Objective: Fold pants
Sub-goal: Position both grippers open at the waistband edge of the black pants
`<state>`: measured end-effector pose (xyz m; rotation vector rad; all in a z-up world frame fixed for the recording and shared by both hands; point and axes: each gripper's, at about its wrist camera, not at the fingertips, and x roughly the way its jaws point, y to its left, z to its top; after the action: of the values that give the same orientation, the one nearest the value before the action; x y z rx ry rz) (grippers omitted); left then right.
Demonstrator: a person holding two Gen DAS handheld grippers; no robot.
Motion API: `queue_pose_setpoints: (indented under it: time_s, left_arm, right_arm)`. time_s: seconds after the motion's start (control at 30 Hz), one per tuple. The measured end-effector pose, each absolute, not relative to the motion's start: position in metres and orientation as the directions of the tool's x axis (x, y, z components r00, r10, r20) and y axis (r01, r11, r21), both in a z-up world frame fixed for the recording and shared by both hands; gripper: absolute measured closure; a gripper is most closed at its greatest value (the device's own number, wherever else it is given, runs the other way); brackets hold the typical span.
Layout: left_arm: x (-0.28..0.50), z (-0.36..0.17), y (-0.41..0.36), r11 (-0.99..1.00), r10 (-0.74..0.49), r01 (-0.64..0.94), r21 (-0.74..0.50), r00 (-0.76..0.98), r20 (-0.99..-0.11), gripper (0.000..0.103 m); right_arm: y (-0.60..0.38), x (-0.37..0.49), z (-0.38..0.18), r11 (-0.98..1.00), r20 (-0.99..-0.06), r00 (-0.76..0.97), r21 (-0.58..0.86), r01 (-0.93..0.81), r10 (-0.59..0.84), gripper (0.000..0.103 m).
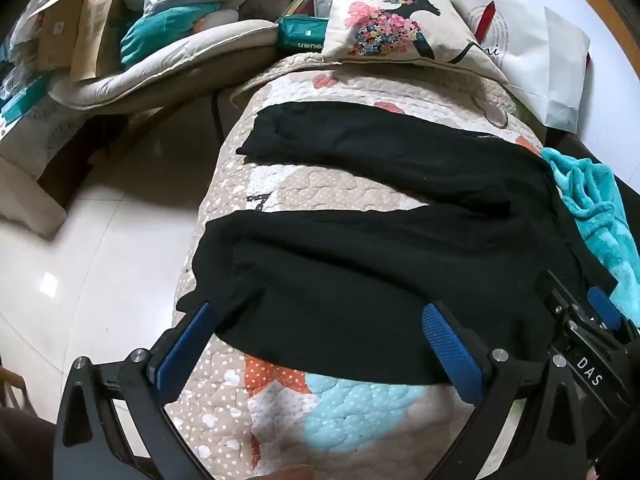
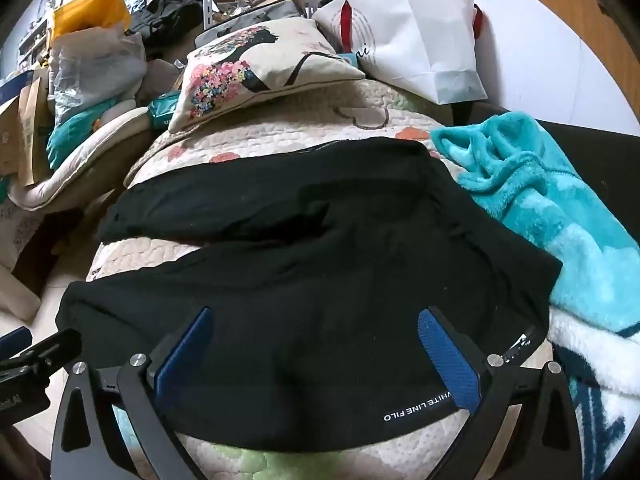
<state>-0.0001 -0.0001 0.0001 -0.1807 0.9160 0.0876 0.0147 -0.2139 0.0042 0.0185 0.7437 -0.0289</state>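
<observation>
Black pants (image 1: 380,264) lie spread on a quilted patterned cover (image 1: 340,400), their two legs reaching left with a gap between them. My left gripper (image 1: 320,320) stands open over the near leg's front edge, one blue finger (image 1: 188,344) by the leg end, nothing pinched. In the right wrist view the pants (image 2: 300,248) fill the middle, with white lettering (image 2: 416,400) on the near edge. My right gripper (image 2: 316,332) is open over that edge, its jaws wide apart. The right gripper (image 1: 592,320) also shows at the left view's right side, by the waist.
A floral pillow (image 1: 392,24) and a white paper bag (image 1: 536,52) lie at the cover's far end. A teal fleece blanket (image 2: 552,208) is bunched right of the pants. Cushions, boxes and bags (image 1: 120,40) crowd the far left, above a pale tiled floor (image 1: 80,260).
</observation>
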Motion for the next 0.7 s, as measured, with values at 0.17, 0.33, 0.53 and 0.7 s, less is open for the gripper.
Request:
queue_pose_setpoints:
  time_s: [0.17, 0.33, 0.53, 0.7]
  left_arm:
    - [0.000, 0.000, 0.001, 0.978, -0.023, -0.153, -0.143, 0.600, -0.800, 0.000]
    - [0.001, -0.005, 0.003, 0.978, -0.031, -0.148, -0.145, 0.587, -0.809, 0.000]
    - [0.003, -0.010, 0.001, 0.981, -0.017, -0.147, -0.126, 0.583, -0.813, 0.000]
    - [0.003, -0.015, 0.000, 0.982, -0.025, -0.142, -0.129, 0.571, -0.820, 0.000]
  right_arm:
    - [-0.214, 0.014, 0.002, 1.000, -0.680, 0.733, 0.007, 0.029, -0.017, 0.000]
    - [-0.214, 0.016, 0.000, 1.000, -0.689, 0.724, 0.013, 0.028, -0.012, 0.000]
    - [-0.214, 0.016, -0.002, 0.999, -0.690, 0.724, 0.014, 0.032, -0.014, 0.000]
    - [-0.214, 0.016, -0.002, 0.999, -0.692, 0.722, 0.016, 0.036, -0.015, 0.000]
